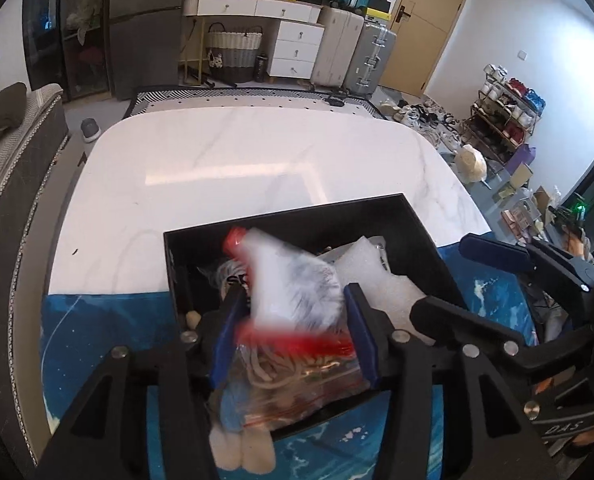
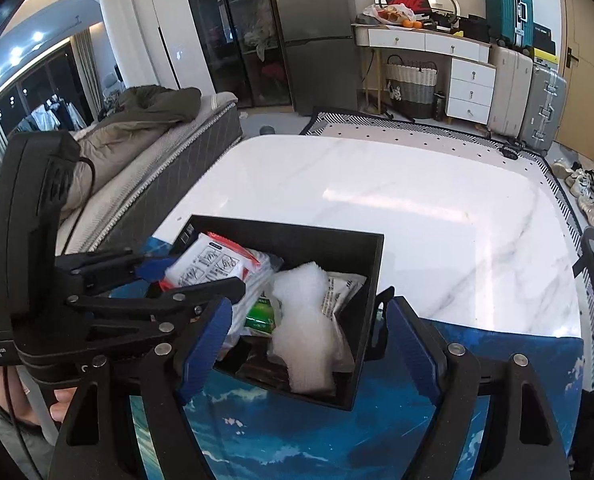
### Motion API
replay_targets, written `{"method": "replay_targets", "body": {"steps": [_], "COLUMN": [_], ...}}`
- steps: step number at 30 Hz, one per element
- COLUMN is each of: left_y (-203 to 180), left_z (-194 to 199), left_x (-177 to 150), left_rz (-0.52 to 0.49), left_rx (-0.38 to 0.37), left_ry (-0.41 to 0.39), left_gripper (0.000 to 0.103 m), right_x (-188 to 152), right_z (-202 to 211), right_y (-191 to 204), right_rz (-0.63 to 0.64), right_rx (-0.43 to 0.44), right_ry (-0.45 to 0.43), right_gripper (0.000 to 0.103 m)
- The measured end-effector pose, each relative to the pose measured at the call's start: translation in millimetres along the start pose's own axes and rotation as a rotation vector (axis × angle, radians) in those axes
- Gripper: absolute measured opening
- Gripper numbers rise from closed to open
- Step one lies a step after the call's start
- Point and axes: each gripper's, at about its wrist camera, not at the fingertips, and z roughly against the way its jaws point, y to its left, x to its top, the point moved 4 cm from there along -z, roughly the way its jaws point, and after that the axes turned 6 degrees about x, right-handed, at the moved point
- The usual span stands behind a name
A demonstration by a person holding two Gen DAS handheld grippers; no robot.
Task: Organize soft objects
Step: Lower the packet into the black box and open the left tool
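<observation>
A black open box (image 1: 417,232) stands on a blue mat and holds soft things: a white foam piece (image 1: 377,276), a clear zip bag with a red seal (image 1: 297,376) and flat packets. My left gripper (image 1: 295,332) hangs over the box's near side. A white packet with red edges (image 1: 293,280) sits blurred and loose between its blue pads, which do not press on it. In the right wrist view that packet (image 2: 209,260) lies at the box's (image 2: 369,300) left end beside the left gripper (image 2: 189,276). My right gripper (image 2: 311,344) stands open and empty over the near edge and the foam (image 2: 301,320).
The box sits where the blue mat (image 2: 497,380) meets a white marble table (image 2: 377,200). A green packet (image 2: 261,316) and a printed white pouch (image 2: 345,292) lie inside. A hand (image 2: 61,404) holds the left gripper. A bed (image 2: 157,160) stands left of the table.
</observation>
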Motion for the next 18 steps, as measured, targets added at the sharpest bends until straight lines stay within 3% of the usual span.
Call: {"method": "replay_targets", "body": {"steps": [2,7,11,15,18], "left_y": [-2,-1,0,3,3], "left_z": [3,9,31,64,79], "left_x": [-4,-7,-8,-16,-29], "left_rz": [0.0,-0.019,-0.044,-0.029,-0.037], "left_rx": [0.041,0.041,0.095,0.16,0.163], "left_ry": [-0.015,-0.048,-0.136,-0.276,-0.327], "left_gripper": [0.06,0.061,0.064,0.083,0.083], "right_x": [-1,-6,-9,-15,-25], "right_z": [-2,1,12,31,46], "right_y": [-2,1,6,15,22], "right_rz": [-0.001,-0.004,0.007,0.03,0.039], "right_rx": [0.002,-0.002,0.004,0.0,0.005], "right_ry": [0.005,0.003,-0.021,-0.077,-0.12], "right_gripper": [0.082,0.082,0.082,0.082,0.082]}}
